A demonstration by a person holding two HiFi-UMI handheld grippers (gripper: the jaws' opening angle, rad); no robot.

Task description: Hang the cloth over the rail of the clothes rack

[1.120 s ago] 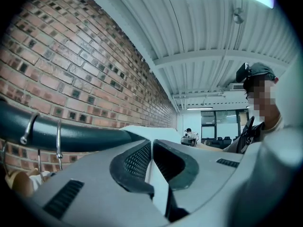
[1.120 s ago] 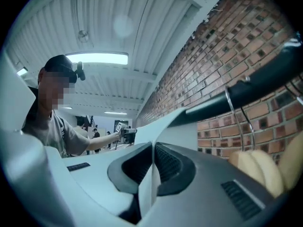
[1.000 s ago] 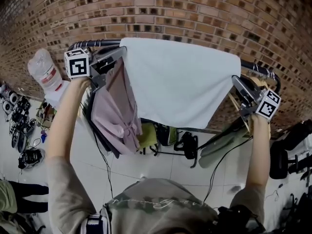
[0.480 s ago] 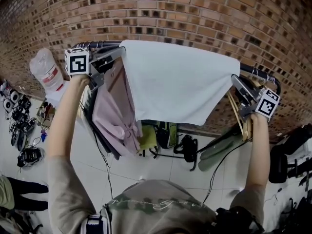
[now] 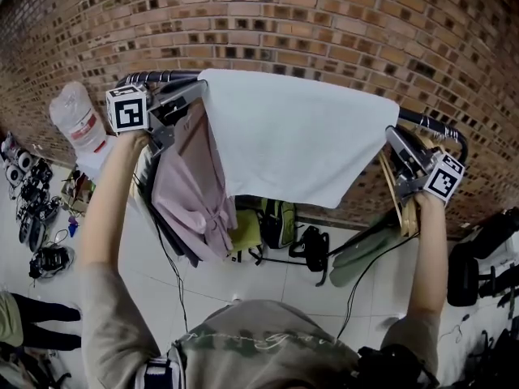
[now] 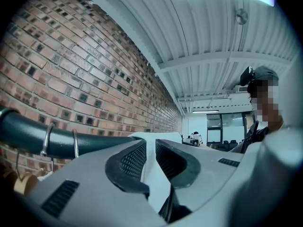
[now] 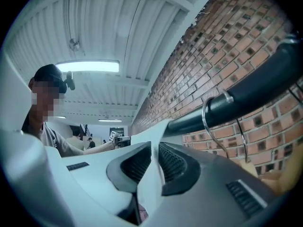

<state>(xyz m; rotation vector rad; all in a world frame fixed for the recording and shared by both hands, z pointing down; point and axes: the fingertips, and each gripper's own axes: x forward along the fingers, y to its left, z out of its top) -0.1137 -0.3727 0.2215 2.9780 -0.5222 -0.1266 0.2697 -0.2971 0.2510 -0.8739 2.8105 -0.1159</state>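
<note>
Fingers (image 6: 133,161) of the left gripper (image 5: 193,93), at 9 o'clock, are opening on the cloth (image 5: 300,136) while the right gripper (image 5: 395,141) clamps it; the cloth drapes the rail (image 5: 154,77), so only release appears left.

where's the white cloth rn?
Head view, centre: white cloth draped over the rack's rail, against the brick wall, pink garment hanging at its left edge.

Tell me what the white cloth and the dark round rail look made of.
The white cloth looks like soft matte fabric: it drapes and hangs limp. The dark round rail is probably coated metal tube: smooth, with a faint sheen.
</note>
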